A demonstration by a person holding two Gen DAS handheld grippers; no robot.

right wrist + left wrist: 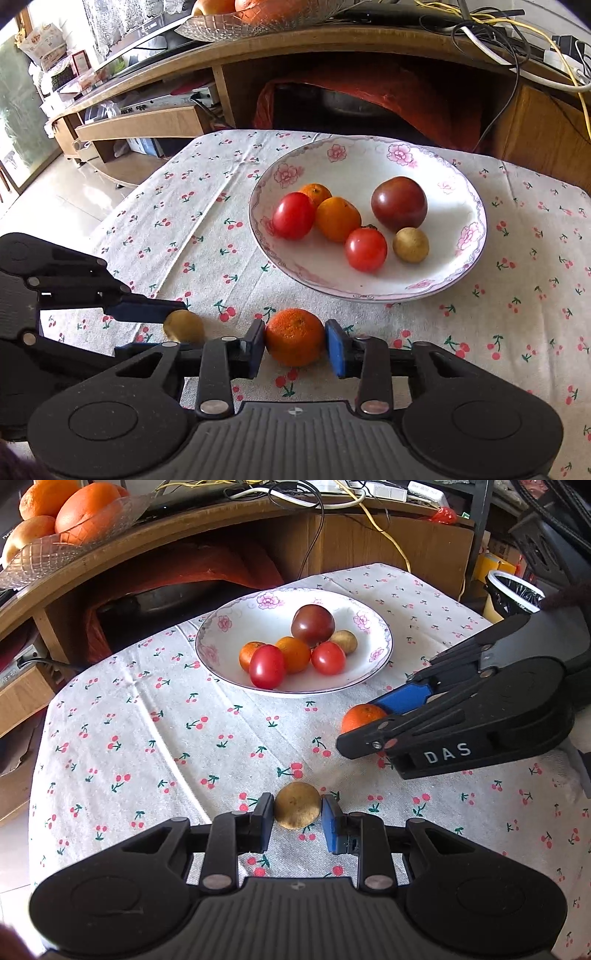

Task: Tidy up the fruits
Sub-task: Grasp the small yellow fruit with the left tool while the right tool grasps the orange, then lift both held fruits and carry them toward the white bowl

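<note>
Both claws tilt down over the bench, the left claw (297, 818) clamping a brown fruit (297, 805), the right claw (295, 347) clamping a tangerine (294, 336).

Lighting: your views are bright with daylight; in the right wrist view a glazed door (14, 122) glares at far left. Shadows: soft, short, under the plate (476, 221). Distortion: strong fisheye bending, dark corners. Focus: sharp centre, softer rims.

cloth (155, 746) left: bare | ahead: bowl (380, 657) blocks
</note>
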